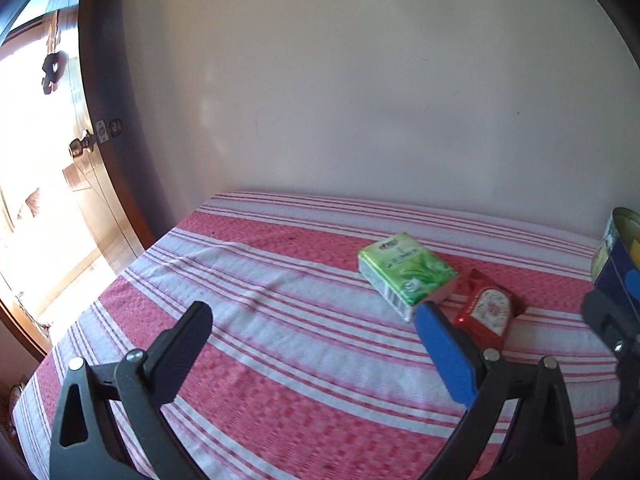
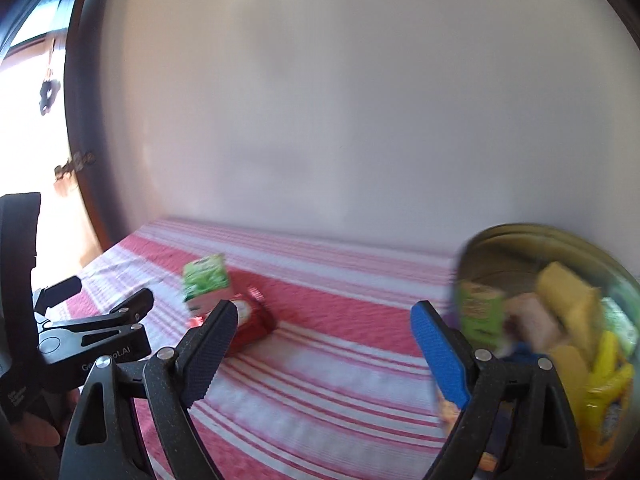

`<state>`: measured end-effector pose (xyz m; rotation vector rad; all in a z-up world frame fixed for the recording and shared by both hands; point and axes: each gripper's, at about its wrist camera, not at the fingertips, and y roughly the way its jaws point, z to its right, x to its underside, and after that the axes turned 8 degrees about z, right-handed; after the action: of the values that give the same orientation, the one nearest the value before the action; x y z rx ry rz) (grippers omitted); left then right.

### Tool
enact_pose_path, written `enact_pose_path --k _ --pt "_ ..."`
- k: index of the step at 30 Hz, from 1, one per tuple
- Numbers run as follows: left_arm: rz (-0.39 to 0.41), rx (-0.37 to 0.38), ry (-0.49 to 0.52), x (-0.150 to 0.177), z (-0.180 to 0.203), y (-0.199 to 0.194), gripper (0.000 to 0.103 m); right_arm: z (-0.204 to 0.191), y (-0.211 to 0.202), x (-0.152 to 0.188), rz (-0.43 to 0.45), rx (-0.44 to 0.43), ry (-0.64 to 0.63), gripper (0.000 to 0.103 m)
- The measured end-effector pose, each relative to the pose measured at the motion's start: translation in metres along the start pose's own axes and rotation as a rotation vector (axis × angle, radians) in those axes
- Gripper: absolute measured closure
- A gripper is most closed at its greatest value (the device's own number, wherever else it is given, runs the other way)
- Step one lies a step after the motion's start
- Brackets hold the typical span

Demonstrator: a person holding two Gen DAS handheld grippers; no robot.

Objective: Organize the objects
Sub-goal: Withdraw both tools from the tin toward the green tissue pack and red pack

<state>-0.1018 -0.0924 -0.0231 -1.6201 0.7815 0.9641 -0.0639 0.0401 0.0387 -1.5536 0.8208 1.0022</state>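
**Bright doorway beside a plain wall**

A pale, bare wall (image 1: 360,100) fills the background. To the left a dark wooden door frame (image 1: 100,152) with a metal latch (image 1: 108,130) opens onto strong daylight. A red-and-white striped cloth (image 1: 280,340) covers the desk against the wall.

Partly legible "…ot.AI" on the left gripper (image 2: 60,300), other labels unreadable
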Motion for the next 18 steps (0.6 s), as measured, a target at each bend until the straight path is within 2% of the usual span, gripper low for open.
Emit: enact_pose_path --k 5,9,16,18 --pt "-0.013 -0.027 0.011 -0.002 -0.011 0.010 0.001 -0.010 0.029 0.002 -0.101 -0.036 0.065 0.013" --pt "-0.012 -0.054 0.009 -0.004 -0.022 0.013 0.001 -0.025 0.047 0.004 -0.171 -0.025 0.062 0.020" --pt "-0.035 -0.076 -0.056 -0.007 -0.045 0.021 0.001 -0.043 0.082 0.010 -0.274 -0.045 0.145 0.020" --pt "-0.050 -0.065 -0.077 -0.006 -0.048 0.023 0.001 -0.046 0.086 0.010 -0.281 -0.033 0.146 0.025"
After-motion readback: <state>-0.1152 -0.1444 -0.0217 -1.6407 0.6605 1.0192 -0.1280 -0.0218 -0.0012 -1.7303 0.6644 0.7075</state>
